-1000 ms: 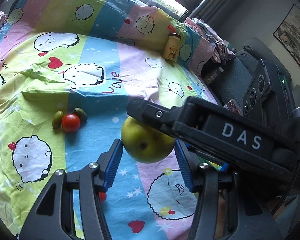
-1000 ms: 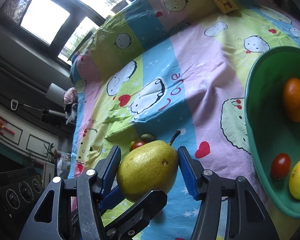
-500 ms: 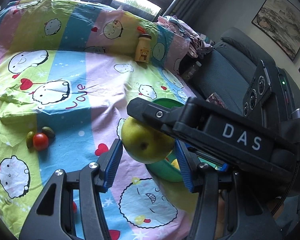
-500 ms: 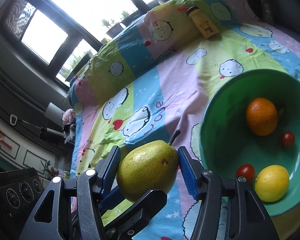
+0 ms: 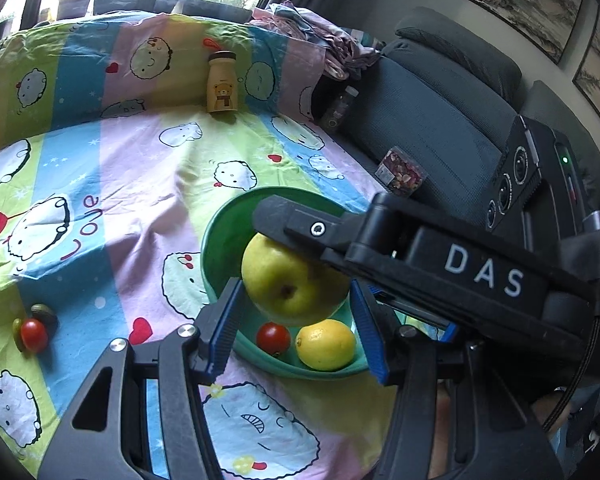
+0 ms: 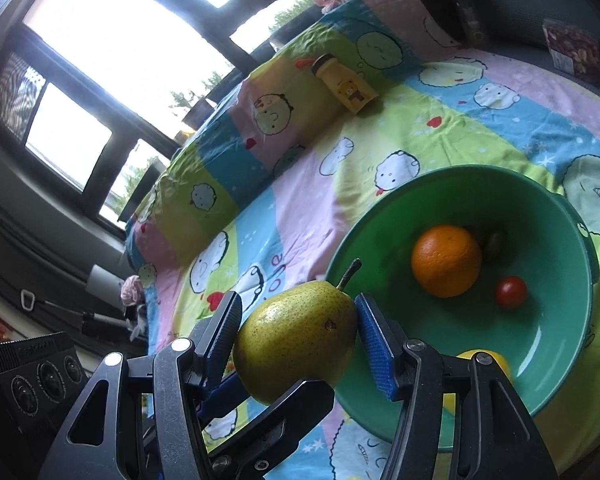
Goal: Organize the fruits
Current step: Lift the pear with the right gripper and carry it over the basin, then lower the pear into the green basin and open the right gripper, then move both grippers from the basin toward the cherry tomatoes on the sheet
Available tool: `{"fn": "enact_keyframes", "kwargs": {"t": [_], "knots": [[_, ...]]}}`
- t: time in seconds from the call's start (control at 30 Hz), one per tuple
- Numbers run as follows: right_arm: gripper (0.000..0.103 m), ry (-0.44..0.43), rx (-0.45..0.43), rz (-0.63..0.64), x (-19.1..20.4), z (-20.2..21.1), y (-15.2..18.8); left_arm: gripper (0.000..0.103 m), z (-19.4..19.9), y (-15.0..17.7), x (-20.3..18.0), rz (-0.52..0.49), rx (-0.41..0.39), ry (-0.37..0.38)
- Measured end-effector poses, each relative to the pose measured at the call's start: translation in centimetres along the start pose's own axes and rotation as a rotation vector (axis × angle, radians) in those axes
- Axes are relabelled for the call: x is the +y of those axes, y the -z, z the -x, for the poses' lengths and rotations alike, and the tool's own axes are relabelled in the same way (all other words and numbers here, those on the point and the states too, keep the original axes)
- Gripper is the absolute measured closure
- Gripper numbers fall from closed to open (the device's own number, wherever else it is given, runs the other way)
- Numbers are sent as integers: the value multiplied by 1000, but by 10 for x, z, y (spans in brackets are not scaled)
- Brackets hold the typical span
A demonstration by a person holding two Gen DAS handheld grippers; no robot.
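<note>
The pear (image 6: 296,336) is clamped between the blue pads of the right gripper (image 6: 298,338), stem pointing up and away, held in the air at the near rim of the green bowl (image 6: 556,320); in the left wrist view the same pear (image 5: 290,280) shows its underside, with the right gripper's black finger crossing over its top; the left gripper (image 5: 296,324) is spread wide, its pads (image 5: 226,328) either side of the pear in the picture but gripping nothing; whether they touch the fruit cannot be told. The right view shows the bowl's inside: an orange (image 6: 446,260), a cherry tomato (image 6: 510,292), a dark small fruit behind the orange that is hard to make out, and a lemon (image 6: 484,360) mostly hidden by the gripper's finger; the left view shows that lemon (image 5: 326,344) whole beside another cherry tomato (image 5: 273,338), while the pear and the right gripper hide the orange. Only the left view shows a red tomato (image 5: 33,334) with two small dark-green fruits left on the cartoon bedsheet (image 5: 120,184), well apart from the bowl; a yellow bear bottle (image 5: 221,82) stands at the far fold, and a grey sofa (image 5: 432,120) lies beyond.
</note>
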State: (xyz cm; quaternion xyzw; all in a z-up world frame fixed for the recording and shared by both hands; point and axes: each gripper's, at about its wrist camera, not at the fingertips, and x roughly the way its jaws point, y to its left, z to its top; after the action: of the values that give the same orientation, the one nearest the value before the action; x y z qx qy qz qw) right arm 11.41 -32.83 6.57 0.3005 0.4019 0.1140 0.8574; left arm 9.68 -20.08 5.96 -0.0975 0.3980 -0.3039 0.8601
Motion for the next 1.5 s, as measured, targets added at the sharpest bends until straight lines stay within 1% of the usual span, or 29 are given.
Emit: {"fn": "enact_keyframes", "kwargs": {"t": [0.13,0.37,0.83,1.3,1.37,1.4,1.47,1.5], "knots": [[42,55,11,-34,-14,-1,-1,49,-18,1,0,13,36,40],[42,101,46,-86,-35,-5,-1,49,-37,5,-2,18,80,57],[42,140,96,-130,-50,-14,0,49,-55,10,1,27,125,60],[42,143,106,-149,-53,-17,0,49,-56,12,3,39,114,44],[42,165,98,-144,-52,-17,0,46,-51,12,3,30,95,22],[42,174,91,-139,-52,-16,0,43,-48,12,3,29,86,24],[41,162,80,-133,-50,-14,-1,29,-42,12,5,41,74,40],[40,150,76,-128,-49,-13,-1,28,-38,12,7,48,67,49]]}}
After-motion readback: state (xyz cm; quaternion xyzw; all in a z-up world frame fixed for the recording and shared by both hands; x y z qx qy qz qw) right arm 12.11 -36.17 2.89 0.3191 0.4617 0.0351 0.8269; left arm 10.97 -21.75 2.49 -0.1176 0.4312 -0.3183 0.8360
